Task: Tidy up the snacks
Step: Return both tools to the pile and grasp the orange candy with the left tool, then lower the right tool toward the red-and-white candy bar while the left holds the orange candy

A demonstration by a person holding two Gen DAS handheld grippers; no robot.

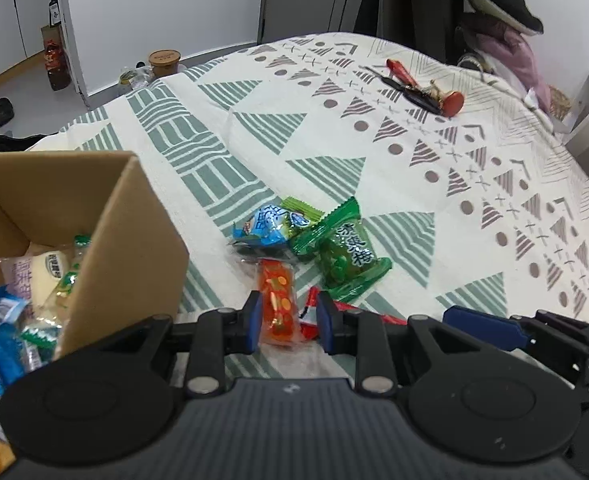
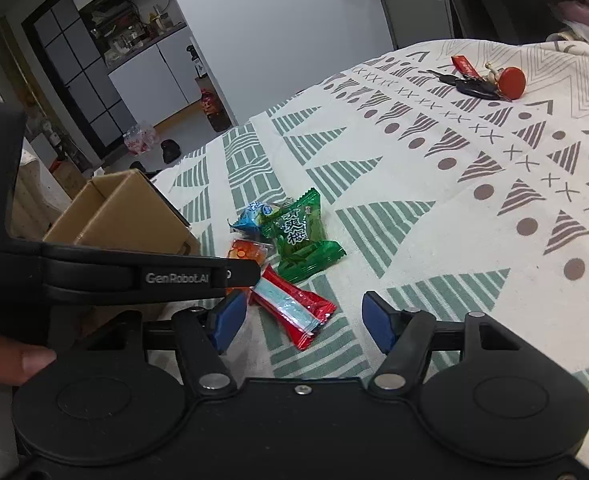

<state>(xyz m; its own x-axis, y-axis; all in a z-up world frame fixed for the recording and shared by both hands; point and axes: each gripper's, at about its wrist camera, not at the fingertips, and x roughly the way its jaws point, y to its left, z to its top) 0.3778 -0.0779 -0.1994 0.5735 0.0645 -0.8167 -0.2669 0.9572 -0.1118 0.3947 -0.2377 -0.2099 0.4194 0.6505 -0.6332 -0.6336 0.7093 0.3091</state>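
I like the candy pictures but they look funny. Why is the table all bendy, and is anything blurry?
Left wrist view: the fisheye lens bows the patterned tablecloth into a curve; the cardboard box looks sharp. Right wrist view: same bending; the green candy packet is clear, its edges softer.

Both views are taken from just behind the fingers, angled down at a patterned bedspread (image 1: 374, 152). The left wrist view sits close beside the cardboard box (image 1: 126, 240); the right looks from farther right. Shared between them — the snack packets (image 2: 294, 236), the box and the keys (image 2: 478, 80), far off.
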